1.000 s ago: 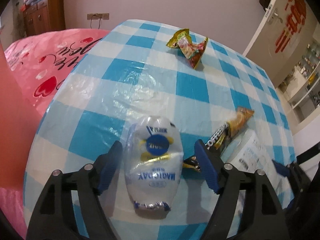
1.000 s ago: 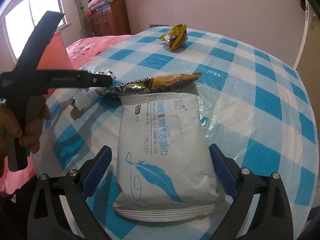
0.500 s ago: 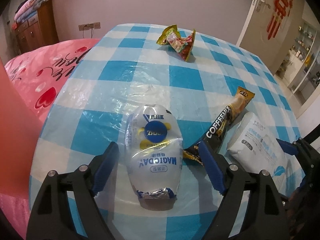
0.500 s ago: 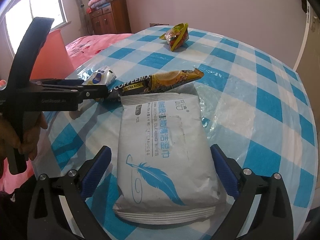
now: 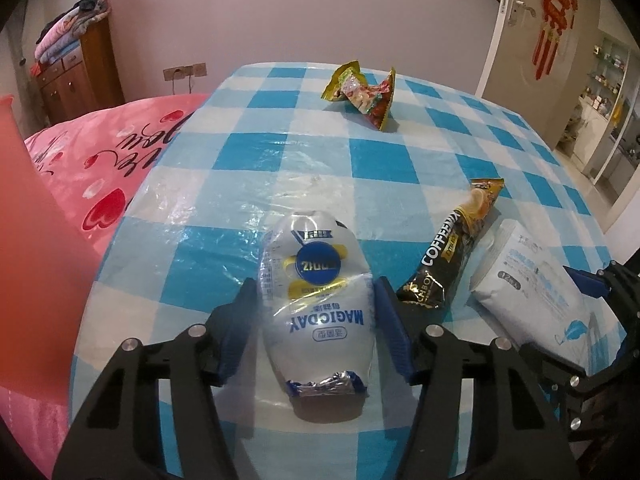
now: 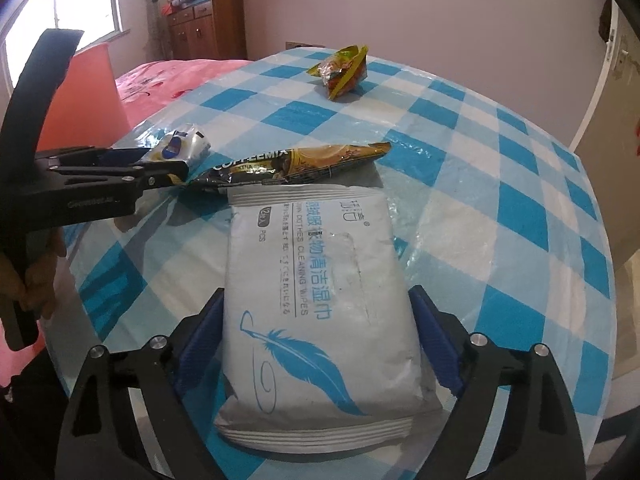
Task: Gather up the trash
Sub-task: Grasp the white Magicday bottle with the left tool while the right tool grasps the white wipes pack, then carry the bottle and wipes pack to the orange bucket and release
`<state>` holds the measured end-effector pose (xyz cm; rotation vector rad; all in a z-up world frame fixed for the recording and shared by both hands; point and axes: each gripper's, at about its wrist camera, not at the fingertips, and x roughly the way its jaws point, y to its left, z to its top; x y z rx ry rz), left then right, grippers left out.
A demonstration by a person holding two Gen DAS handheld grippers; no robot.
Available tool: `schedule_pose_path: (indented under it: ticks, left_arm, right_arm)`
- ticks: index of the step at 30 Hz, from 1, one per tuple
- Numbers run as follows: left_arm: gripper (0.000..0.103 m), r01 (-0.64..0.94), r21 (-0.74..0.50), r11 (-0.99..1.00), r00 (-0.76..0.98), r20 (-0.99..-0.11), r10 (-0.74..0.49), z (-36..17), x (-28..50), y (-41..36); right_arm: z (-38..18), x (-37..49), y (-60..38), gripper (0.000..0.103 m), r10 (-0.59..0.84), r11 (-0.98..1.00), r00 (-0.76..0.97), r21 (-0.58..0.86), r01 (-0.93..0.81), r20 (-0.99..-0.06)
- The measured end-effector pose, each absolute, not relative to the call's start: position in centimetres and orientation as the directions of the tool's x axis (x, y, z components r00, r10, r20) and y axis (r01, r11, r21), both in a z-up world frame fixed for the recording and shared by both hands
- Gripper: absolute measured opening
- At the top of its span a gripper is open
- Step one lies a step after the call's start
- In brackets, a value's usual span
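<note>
A: Left wrist view, nearest first: the left gripper (image 5: 316,312) has both blue pads pressed to the sides of the white pouch (image 5: 318,292), clenched on it at its wide belly on the checked table (image 5: 224,248).

B: That pouch looks soft, light and slick, so the middle seems a safer hold than the crimped foil end.

A: The right gripper (image 6: 318,340) straddles the wipes pack (image 6: 320,304), pads at its edges; whether it truly squeezes is unclear.

B: That pack looks floppy, likely heavier. Beyond lies the coffee sachet (image 6: 296,164), thin and crinkly. Farthest is the crumpled snack wrapper (image 5: 364,96), probably almost weightless.
</note>
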<state>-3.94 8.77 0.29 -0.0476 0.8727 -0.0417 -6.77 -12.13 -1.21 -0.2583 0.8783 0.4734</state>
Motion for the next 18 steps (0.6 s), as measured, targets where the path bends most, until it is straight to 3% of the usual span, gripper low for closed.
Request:
schedule_pose_path:
  ticks: [7, 18]
  left_arm:
    - [0.06, 0.03, -0.123, 0.992, 0.646, -0.755, -0.113, 0.4, -4.5, 9.9]
    - [0.06, 0.058, -0.164, 0.985, 0.661, -0.733, -0.161, 0.7, -6.5, 11.8]
  right_arm:
    - [-1.1, -7.2, -12.1, 0.079, 0.288, 0.868, 0.553, -0.032, -0.496, -0.782]
    - [-0.9, -7.8, -11.6, 0.077, 0.232, 0.902, 0.582, -0.052, -0.428, -0.779]
